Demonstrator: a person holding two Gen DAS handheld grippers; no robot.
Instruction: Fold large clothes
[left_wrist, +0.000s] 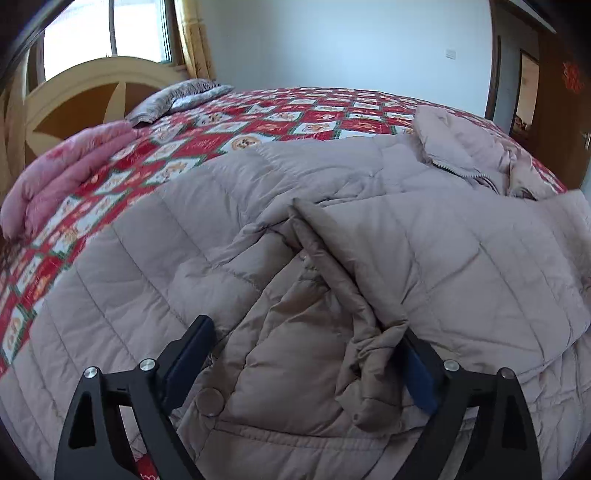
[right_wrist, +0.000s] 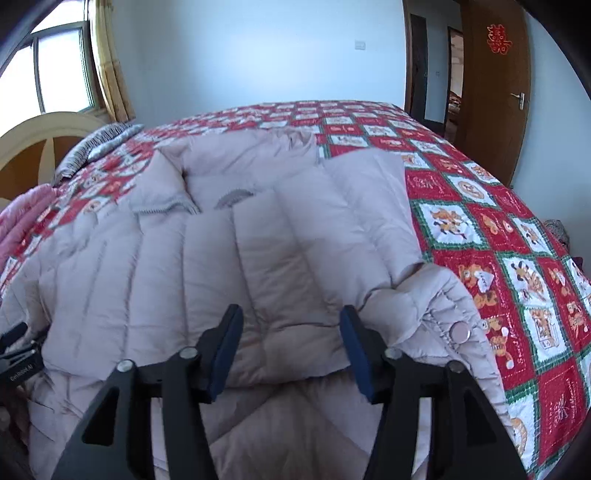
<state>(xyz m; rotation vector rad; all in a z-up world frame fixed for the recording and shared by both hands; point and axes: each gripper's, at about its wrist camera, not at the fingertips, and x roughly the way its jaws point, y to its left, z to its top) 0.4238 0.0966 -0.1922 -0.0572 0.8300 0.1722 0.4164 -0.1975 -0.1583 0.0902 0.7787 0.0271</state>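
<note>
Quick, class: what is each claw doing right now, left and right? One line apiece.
Left claw: open wide over the beige puffer coat, a bunched fold between its jaws, not gripped.
Right claw: open, jaws astride the coat's folded edge, not holding it.

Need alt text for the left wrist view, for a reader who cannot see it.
A beige quilted coat lies spread across a bed with a red patchwork bedspread, a sleeve folded over its middle. The left tool hovers open over the sleeve's cuff. A folded pink blanket lies on the bed's left.
</note>
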